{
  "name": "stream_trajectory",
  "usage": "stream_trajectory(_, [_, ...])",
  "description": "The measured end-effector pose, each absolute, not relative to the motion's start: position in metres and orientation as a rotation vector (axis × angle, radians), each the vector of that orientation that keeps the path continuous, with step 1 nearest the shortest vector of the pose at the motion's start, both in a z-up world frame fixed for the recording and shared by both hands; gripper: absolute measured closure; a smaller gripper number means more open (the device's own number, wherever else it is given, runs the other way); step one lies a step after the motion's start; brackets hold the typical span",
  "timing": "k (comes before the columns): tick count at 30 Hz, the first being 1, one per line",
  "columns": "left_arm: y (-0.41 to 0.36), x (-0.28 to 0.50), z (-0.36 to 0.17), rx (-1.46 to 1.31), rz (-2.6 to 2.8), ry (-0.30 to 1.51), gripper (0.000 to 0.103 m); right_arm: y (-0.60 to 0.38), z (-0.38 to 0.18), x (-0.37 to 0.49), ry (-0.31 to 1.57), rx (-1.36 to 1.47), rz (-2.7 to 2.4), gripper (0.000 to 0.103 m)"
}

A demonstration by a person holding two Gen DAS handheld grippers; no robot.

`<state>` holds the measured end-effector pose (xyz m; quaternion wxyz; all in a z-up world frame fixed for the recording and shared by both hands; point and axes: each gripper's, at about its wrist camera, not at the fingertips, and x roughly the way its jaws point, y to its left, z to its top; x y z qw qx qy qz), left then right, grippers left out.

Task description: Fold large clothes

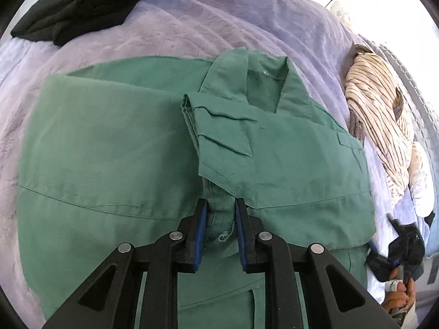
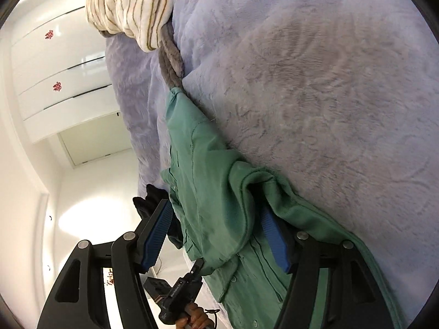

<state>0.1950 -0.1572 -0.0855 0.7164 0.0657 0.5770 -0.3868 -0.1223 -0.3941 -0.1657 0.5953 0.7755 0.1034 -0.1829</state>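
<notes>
A large green jacket (image 1: 109,148) lies spread on a lilac fleece blanket (image 1: 192,22), with a sleeve (image 1: 247,142) folded across its body. My left gripper (image 1: 218,208) is shut on the green sleeve's cuff end, held just above the jacket. In the right wrist view my right gripper (image 2: 216,219) is wide open, its jaws on either side of a bunched edge of the green jacket (image 2: 219,205), not closed on it. The right gripper also shows at the right edge of the left wrist view (image 1: 403,246).
A black garment (image 1: 76,2) lies at the blanket's far left. A cream striped garment (image 1: 384,126) lies at the right, also in the right wrist view (image 2: 134,2). White drawers (image 2: 60,82) and a white floor are beside the bed.
</notes>
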Motion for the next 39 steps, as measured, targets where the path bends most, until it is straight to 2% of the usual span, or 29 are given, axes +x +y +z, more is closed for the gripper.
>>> stream_trajectory(1, [-0.158,0.195,-0.081,0.139,-0.863,1.267,0.081,-0.396,-0.161,-0.121,0.254,1.772,-0.433,0.102])
stream_trajectory(2, [-0.157,0.196,-0.079,0.133,-0.871,1.261,0.081,-0.399,-0.155,-0.118,0.285,1.734,-0.45,0.1])
stream_trajectory(6, [-0.154,0.193,-0.088,0.182,-0.859,1.27,0.081,-0.406,-0.133,-0.125,0.389,1.557,-0.561,0.1])
stream_trajectory(10, [-0.151,0.191,-0.112,0.223,-0.807,1.297,0.081,-0.405,-0.157,-0.135,0.51,1.559,-0.628,0.1])
stream_trajectory(14, [-0.15,0.189,-0.107,0.274,-0.796,1.256,0.081,-0.404,-0.165,-0.139,0.526,1.569,-0.613,0.1])
stream_trajectory(18, [-0.142,0.192,-0.092,0.298,-0.764,1.23,0.081,-0.404,-0.15,-0.141,0.609,1.508,-0.621,0.075])
stream_trajectory(20, [-0.134,0.194,-0.084,0.283,-0.751,1.223,0.081,-0.401,-0.136,-0.146,0.638,1.454,-0.628,0.054])
stream_trajectory(21, [-0.13,0.194,-0.079,0.27,-0.753,1.215,0.081,-0.399,-0.127,-0.147,0.641,1.425,-0.631,0.036])
stream_trajectory(22, [-0.128,0.194,-0.074,0.264,-0.757,1.205,0.081,-0.399,-0.119,-0.146,0.639,1.391,-0.634,0.028])
stream_trajectory(26, [-0.134,0.188,-0.066,0.27,-0.781,1.172,0.081,-0.411,-0.084,-0.119,0.685,1.168,-0.635,0.028])
stream_trajectory(27, [-0.138,0.186,-0.065,0.278,-0.785,1.168,0.081,-0.417,-0.081,-0.109,0.701,1.142,-0.629,0.034])
stream_trajectory(28, [-0.144,0.183,-0.066,0.289,-0.791,1.162,0.081,-0.423,-0.081,-0.098,0.71,1.13,-0.616,0.055])
stream_trajectory(29, [-0.149,0.179,-0.066,0.295,-0.8,1.157,0.081,-0.427,-0.08,-0.087,0.72,1.118,-0.6,0.071])
stream_trajectory(30, [-0.155,0.174,-0.067,0.295,-0.814,1.153,0.081,-0.435,-0.082,-0.067,0.748,1.094,-0.583,0.095])
stream_trajectory(35, [-0.175,0.159,-0.075,0.301,-0.84,1.141,0.081,-0.45,-0.087,0.0,0.796,0.961,-0.559,0.096])
stream_trajectory(39, [-0.182,0.157,-0.097,0.387,-0.788,1.131,0.081,-0.454,-0.11,0.039,0.927,0.823,-0.589,0.096])
